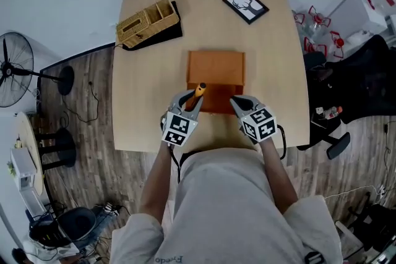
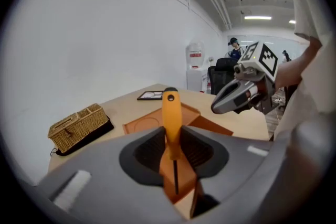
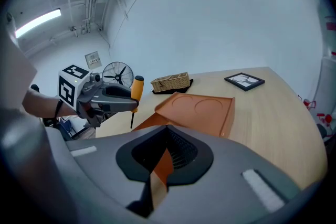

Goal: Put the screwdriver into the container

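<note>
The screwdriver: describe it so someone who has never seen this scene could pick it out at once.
Find the pale wooden table, then the flat orange container at its middle. At the container's near left corner, the left gripper's tongs clamp the screwdriver: the only tool there, with a yellow-orange handle and thin dark shaft.

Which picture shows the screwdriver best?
The left gripper view: the screwdriver fills the centre, its handle clamped in the jaws. The head view shows only its handle; the right gripper view shows it small, from the side.
</note>
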A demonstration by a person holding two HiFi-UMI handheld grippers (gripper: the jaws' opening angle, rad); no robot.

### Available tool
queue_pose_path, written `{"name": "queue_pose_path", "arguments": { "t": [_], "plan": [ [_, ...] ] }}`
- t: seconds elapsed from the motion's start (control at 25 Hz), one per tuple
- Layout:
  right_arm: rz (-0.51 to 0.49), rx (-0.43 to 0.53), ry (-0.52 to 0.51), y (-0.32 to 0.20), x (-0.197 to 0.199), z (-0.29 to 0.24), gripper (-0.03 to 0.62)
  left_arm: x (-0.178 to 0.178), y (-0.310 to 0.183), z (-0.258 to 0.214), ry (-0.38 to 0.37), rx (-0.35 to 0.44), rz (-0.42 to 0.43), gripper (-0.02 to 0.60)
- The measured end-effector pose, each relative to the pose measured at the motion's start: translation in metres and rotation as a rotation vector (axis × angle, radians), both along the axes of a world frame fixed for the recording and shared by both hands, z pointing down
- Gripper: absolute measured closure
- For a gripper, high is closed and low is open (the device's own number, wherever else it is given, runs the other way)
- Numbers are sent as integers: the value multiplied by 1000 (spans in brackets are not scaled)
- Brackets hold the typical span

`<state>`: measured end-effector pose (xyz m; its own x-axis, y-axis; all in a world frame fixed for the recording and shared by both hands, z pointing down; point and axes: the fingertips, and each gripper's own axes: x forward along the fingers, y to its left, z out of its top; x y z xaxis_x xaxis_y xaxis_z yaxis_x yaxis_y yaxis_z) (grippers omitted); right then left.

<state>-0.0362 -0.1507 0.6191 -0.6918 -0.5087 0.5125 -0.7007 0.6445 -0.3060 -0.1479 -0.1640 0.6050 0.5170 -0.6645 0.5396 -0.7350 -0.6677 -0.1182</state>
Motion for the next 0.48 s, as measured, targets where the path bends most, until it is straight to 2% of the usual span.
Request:
{"name": "queue_pose_path", "arguments": {
  "t": [0.16,0.32,0.48],
  "plan": [
    [-8,-8,39,8,0,11,592,4,4,16,-73,-11,65,433],
    [-27,-25,53,18,4,23,592,18,10,31,-104,1,102,433],
    [-49,-42,57,21,0,30,592,24,18,53,-140,-39,142,431]
  ]
}}
